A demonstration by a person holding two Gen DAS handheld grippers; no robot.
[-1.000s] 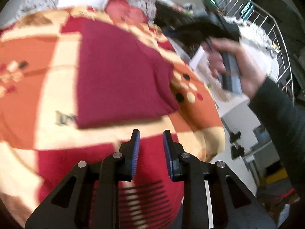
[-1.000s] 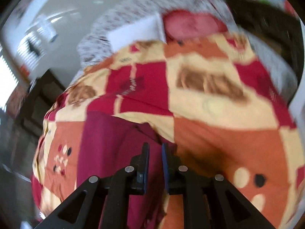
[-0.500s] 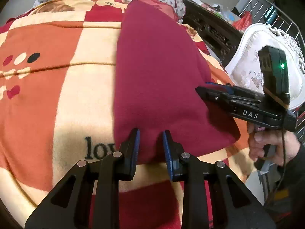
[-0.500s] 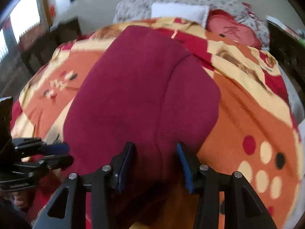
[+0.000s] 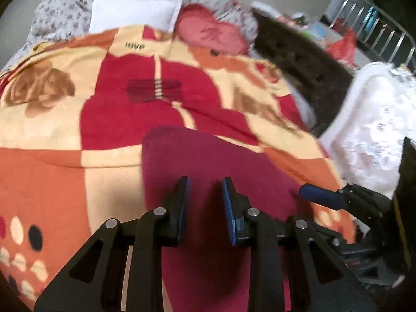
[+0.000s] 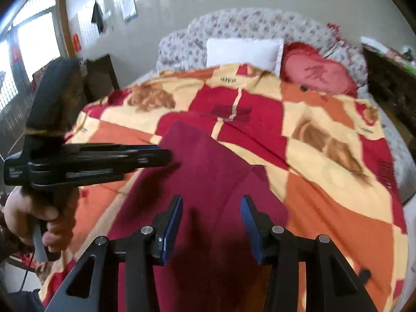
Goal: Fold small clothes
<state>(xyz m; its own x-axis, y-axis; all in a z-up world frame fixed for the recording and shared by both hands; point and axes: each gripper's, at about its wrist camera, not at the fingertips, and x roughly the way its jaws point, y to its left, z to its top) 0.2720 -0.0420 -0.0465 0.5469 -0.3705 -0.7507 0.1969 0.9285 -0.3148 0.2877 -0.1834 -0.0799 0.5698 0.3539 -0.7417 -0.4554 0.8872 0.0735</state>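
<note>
Bedding fills my view: a patchwork blanket [image 6: 325, 140] carries the maroon garment [image 6: 208, 171], flat and partly folded. My right gripper [image 6: 212, 217] hangs released above it; my left gripper [image 5: 205, 202] stands slightly parted, holding nothing. I'd pinch the near edge cleanly, lifting evenly. Blanket lettering is too blurred to read.

Garment [image 6: 208, 171] lies flat on the blanket [image 6: 325, 197], toward the bed's foot edge. Two pillows [image 6: 243, 52] sit side by side at the head edge, beyond the blanket. Left gripper [image 6: 166, 156] hangs over the garment's left side; right gripper [image 6: 210, 208] over its near end.
</note>
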